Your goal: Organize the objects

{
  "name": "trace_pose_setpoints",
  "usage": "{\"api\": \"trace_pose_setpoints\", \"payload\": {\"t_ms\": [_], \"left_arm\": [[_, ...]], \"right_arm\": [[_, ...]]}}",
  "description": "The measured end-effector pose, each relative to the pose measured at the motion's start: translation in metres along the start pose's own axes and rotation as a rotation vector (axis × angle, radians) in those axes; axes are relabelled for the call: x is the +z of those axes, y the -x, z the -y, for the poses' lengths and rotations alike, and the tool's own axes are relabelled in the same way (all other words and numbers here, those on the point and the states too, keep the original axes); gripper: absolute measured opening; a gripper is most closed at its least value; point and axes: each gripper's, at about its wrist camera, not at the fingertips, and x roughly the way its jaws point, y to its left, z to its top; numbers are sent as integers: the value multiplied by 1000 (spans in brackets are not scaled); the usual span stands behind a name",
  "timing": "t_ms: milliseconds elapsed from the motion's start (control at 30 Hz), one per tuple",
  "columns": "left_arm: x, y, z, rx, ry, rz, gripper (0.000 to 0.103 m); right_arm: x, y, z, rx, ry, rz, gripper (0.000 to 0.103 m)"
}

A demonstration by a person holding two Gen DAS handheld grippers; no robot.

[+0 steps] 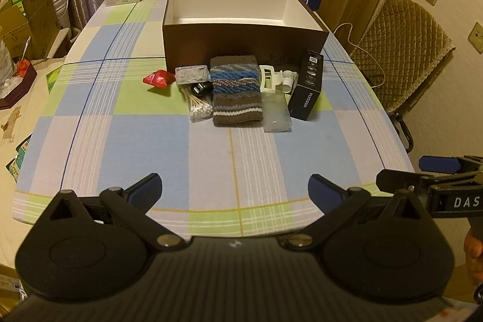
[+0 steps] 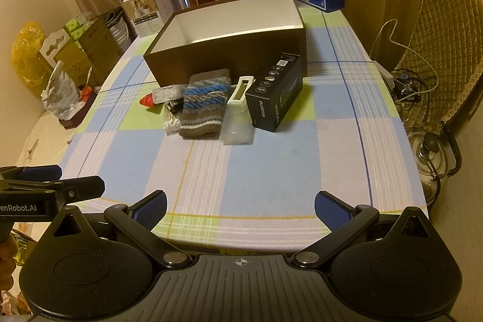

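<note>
step: start, nothing packed yet | left tongs (image 1: 235, 190) and right tongs (image 2: 240, 207) gape wide, empty | clutter, knitted pouch (image 1: 236, 91) included, lies just before the open brown box (image 1: 244, 43) | next: we reach for one item.

The brown box (image 1: 241, 41) hides its own floor behind the near wall. The knitted cloth (image 1: 235, 92) covers part of the cotton swabs (image 1: 199, 107) – and the small black item (image 1: 201, 88) beside them is too small to identify.

Black tongs (image 1: 235, 192), blue ribbed pads (image 1: 149, 189), white lettering
</note>
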Motion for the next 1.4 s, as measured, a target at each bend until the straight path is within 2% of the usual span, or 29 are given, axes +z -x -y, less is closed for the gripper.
{"api": "trace_pose_setpoints", "payload": {"t_ms": [867, 1400], "left_arm": [[42, -29, 5, 43, 54, -17, 102], [77, -73, 17, 139, 106, -33, 102]], "right_arm": [[45, -31, 17, 54, 45, -33, 101], [95, -75, 48, 92, 69, -46, 101]]}}
